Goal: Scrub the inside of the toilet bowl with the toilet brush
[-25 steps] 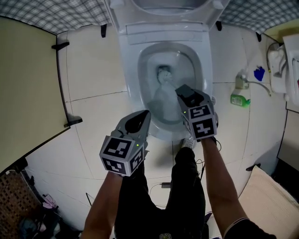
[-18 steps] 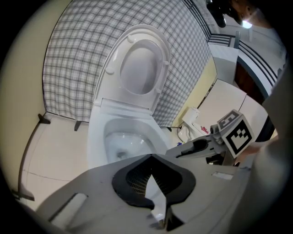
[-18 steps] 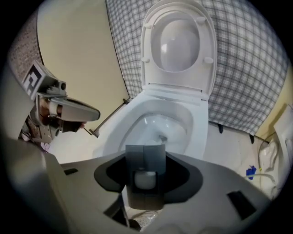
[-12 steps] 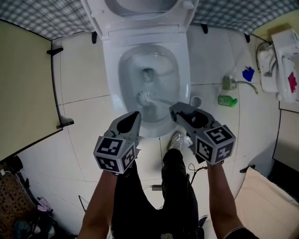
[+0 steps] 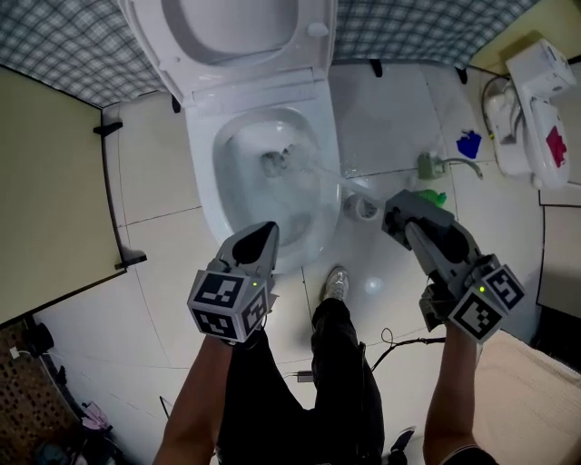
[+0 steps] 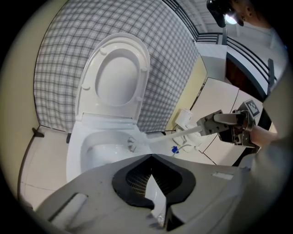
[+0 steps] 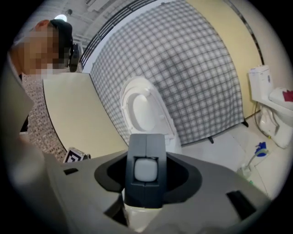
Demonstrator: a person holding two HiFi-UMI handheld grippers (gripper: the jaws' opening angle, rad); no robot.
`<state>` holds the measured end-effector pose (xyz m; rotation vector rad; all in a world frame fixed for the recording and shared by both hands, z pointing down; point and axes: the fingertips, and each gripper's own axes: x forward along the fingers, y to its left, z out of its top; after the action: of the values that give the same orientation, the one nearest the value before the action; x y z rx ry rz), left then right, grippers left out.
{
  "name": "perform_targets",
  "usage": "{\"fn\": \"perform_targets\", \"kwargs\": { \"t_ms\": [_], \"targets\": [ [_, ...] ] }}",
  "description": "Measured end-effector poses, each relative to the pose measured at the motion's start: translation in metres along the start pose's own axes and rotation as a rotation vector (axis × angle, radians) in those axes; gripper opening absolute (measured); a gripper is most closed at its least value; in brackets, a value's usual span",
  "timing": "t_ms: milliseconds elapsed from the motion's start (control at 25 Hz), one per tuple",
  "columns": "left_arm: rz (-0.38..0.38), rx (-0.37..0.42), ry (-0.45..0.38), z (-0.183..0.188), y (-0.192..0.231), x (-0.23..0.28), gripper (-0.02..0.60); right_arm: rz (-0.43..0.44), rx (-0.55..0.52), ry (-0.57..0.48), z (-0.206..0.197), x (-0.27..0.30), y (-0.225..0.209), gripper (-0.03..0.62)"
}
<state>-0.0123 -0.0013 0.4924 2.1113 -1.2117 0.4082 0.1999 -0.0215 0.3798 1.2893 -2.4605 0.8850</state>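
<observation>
The white toilet (image 5: 204, 182) stands with its lid up (image 5: 227, 27). My right gripper (image 5: 397, 207) is out to the right of the bowl, above the floor, shut on the end of the white toilet brush handle (image 6: 183, 133). The handle's white end shows between the right gripper's (image 7: 145, 169) dark pads. The handle reaches left, and the brush head (image 6: 132, 144) hangs over the bowl (image 6: 78, 151), blurred in the head view. My left gripper (image 5: 263, 238) hovers at the bowl's near rim, its jaws together and holding nothing.
A round brush holder (image 5: 363, 207) sits on the tiles right of the toilet. A green bottle (image 5: 427, 195), a blue item (image 5: 468, 143) and a white fixture (image 5: 531, 100) are at the right. A cream panel (image 5: 45, 182) lines the left. My shoe (image 5: 336, 283) is near the bowl.
The right gripper has risen and swung out to the right, drawing the brush head up from the bottom of the bowl. The left gripper has shifted a little.
</observation>
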Motion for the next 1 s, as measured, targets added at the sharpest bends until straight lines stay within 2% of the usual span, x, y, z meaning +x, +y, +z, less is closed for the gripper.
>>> {"fn": "perform_targets", "kwargs": {
  "t_ms": [160,320,520,640,760,1000],
  "targets": [
    [-0.049,0.038,-0.002,0.013,-0.036,0.019,0.009,-0.088,-0.017,-0.077,0.029,-0.059,-0.034,0.198],
    [-0.097,0.072,0.033,0.007,-0.075,0.040,0.009,-0.184,-0.038,-0.054,0.017,-0.093,-0.074,0.198],
    [-0.136,0.093,0.098,-0.018,-0.112,0.062,0.009,-0.237,-0.005,0.041,-0.039,-0.089,-0.118,0.198],
    [-0.148,0.090,0.123,-0.035,-0.125,0.073,0.009,-0.273,-0.051,0.129,-0.078,-0.073,-0.143,0.198],
    [-0.143,0.070,0.140,-0.052,-0.128,0.080,0.009,-0.297,-0.118,0.234,-0.116,-0.049,-0.167,0.198],
    [-0.116,0.015,0.158,-0.085,-0.119,0.089,0.009,-0.318,-0.119,0.372,-0.178,-0.006,-0.211,0.198]
  ]
}}
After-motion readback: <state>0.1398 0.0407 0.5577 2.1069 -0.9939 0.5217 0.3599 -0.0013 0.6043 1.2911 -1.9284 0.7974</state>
